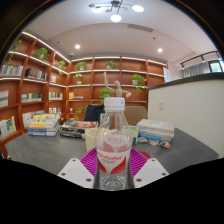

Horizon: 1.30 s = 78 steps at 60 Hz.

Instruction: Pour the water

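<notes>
Clear ribbed plastic bottle [113, 140], claw [113, 163] gripping

A clear plastic water bottle [114, 143] with a white cap and red label is being held upright, well filled, pressed between the gripper's [113, 163] pink pads [91, 161].

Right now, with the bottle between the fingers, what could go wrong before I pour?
The clear plastic water bottle with the pink label still has its white cap on, so tipping pours nothing. It is tall between the gripper fingers, so it could slip. The pale cup sits close behind and might get knocked.
</notes>
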### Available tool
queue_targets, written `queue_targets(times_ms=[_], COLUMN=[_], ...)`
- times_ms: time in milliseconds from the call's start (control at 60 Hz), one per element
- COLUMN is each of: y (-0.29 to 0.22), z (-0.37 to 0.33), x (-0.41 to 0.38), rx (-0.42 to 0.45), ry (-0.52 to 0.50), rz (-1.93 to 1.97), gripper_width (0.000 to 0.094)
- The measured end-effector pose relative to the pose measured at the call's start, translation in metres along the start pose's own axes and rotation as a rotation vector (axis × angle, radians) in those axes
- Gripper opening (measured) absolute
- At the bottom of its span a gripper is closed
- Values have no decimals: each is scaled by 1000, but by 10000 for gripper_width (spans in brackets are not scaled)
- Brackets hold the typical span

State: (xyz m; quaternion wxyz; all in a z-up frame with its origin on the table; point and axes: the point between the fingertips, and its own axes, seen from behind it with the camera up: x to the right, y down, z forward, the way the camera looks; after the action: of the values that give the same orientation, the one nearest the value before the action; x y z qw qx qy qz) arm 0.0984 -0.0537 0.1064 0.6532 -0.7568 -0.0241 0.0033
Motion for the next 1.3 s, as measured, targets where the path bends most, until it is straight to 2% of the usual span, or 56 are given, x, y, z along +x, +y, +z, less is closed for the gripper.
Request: queue_targets(times_ms=[50,367,617,733,1067,1300], y=[-1,-4,-41,-64,-119,-119], z=[0,6,47,74,115,129], x=[-1,2,83,100,82,58], rx=[3,-6,-36,-25,78,131], ry=[-5,-14,182,234,339,339], rz=[-3,-142,-836,-1175,-1931,-2214], gripper_width=[379,375,375,375,374,374])
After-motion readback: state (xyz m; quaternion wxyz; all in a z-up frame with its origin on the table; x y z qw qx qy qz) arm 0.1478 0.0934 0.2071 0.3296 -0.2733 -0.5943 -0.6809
